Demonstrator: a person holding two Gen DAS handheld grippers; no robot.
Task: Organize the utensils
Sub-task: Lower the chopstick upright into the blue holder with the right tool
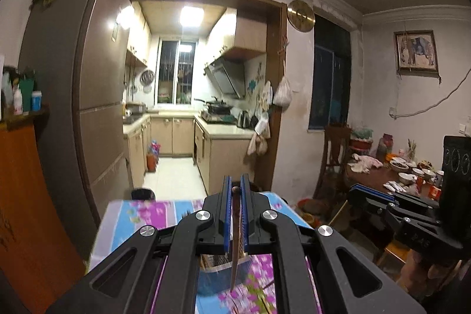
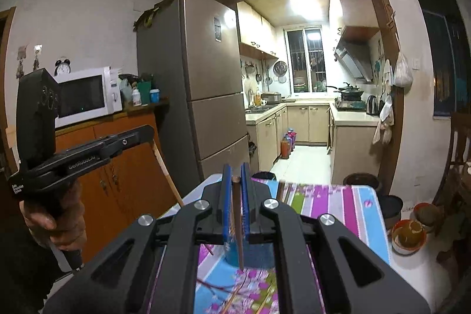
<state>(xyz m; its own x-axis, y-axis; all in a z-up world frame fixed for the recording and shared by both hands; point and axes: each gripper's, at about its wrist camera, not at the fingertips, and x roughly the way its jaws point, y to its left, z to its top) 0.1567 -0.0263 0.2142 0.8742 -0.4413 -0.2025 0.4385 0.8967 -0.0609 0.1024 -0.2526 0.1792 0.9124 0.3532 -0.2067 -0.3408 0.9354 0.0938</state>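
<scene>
Here, the left gripper is seen closed tight, its blue pads clamped on a dark brown chopstick that hangs almost straight down between them, its top end showing just above the pads and its thin tip pointing at the table. The right gripper is likewise closed, and a second chopstick is pinched upright between its pads, the lower end reaching down in front of a blue container that stands on the flowered tablecloth. Both grippers are held above the table, roughly level and aimed toward the kitchen doorway. In the right wrist view the left gripper is seen at the left side, gripped by a hand, with a pale stick slanting down from its fingers toward the near left corner of the table. In the left wrist view the right gripper shows at the right edge, beyond the table's right side. A tall refrigerator stands past the far left corner of the table, and a microwave rests on an orange cabinet beside it.
</scene>
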